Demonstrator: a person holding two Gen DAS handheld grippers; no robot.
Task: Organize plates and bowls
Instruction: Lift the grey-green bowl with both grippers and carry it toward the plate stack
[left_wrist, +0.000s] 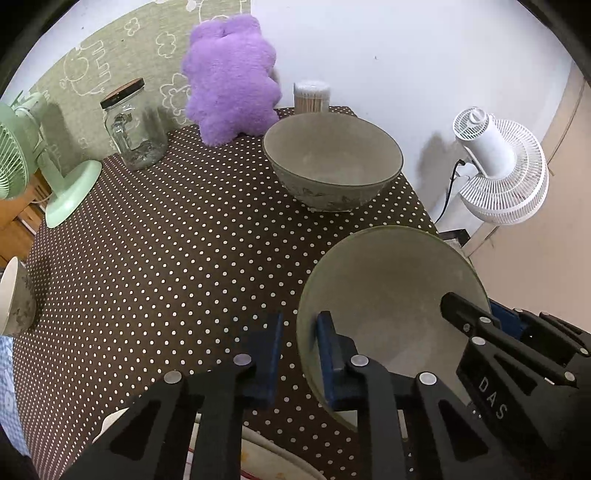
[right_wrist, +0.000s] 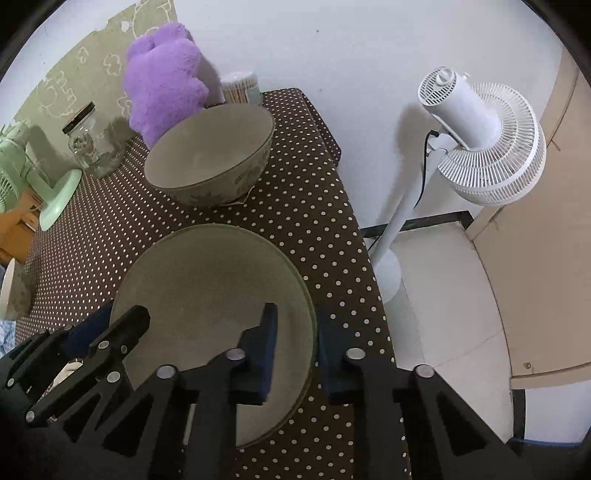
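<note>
A large grey-green bowl (left_wrist: 391, 295) (right_wrist: 214, 295) is near the table's right edge. My left gripper (left_wrist: 299, 350) straddles its left rim, one finger inside and one outside, with a visible gap. My right gripper (right_wrist: 295, 350) straddles its right rim the same way. Whether either pinches the rim I cannot tell. A second grey-green bowl (left_wrist: 332, 162) (right_wrist: 210, 158) stands farther back. A small white bowl (left_wrist: 14, 299) (right_wrist: 13, 291) sits at the left edge. A white plate (left_wrist: 266, 458) lies under my left gripper.
On the brown dotted tablecloth (left_wrist: 166, 258) stand a purple plush (left_wrist: 231, 77), a glass jar (left_wrist: 133, 129), a toothpick holder (left_wrist: 311, 96) and a green desk fan (left_wrist: 33, 155). A white floor fan (right_wrist: 480, 140) stands right of the table.
</note>
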